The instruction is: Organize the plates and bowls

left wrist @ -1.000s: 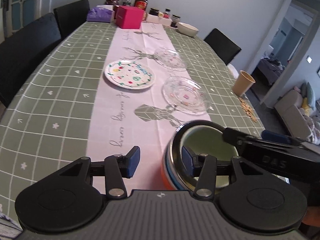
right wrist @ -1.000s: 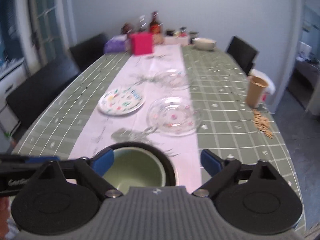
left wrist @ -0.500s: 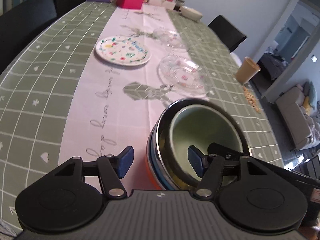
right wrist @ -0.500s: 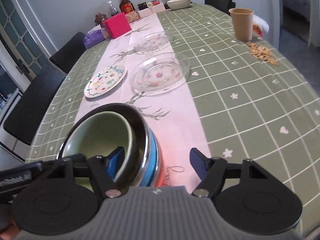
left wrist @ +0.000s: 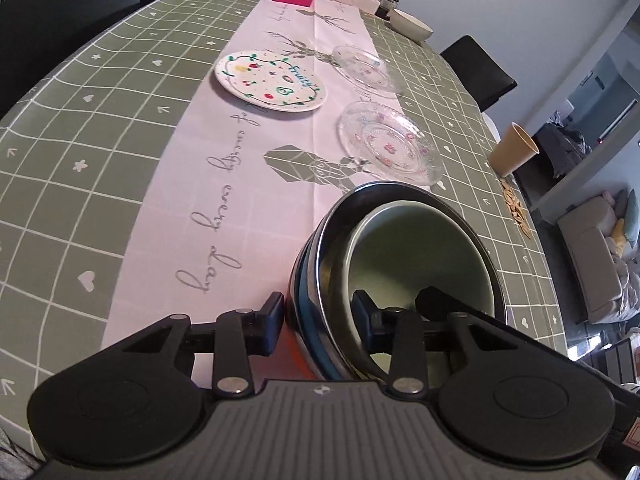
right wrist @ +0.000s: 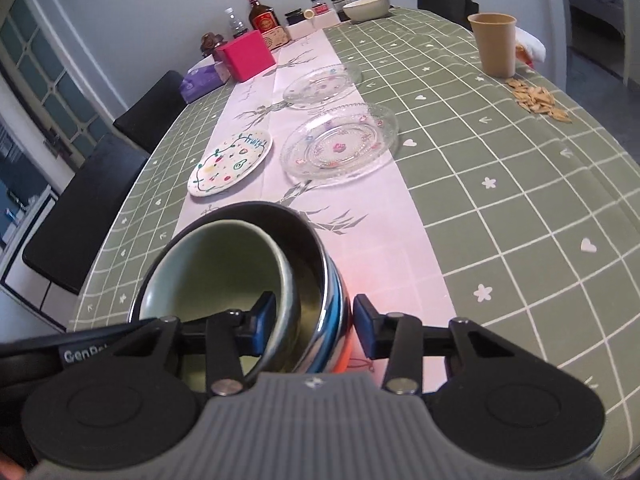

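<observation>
Nested bowl stack (left wrist: 400,264) at 6 o'clock on the table runner (left wrist: 248,168), three plates beyond at 12 o'clock (one painted (left wrist: 270,80), two glass (left wrist: 390,148)); left gripper (left wrist: 316,316) and right gripper (right wrist: 308,320) each narrowly straddling opposite rims, contact unclear.

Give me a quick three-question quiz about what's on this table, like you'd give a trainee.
1. True or false: the paper cup lies tipped over.
2. Which plate sits nearest the stacked bowls? A) fruit-pattern plate B) near glass plate C) far glass plate
3. Fill in: the left gripper and right gripper each straddle the stack's ____.

Key: 1 false; 2 B; 3 rim.
</observation>
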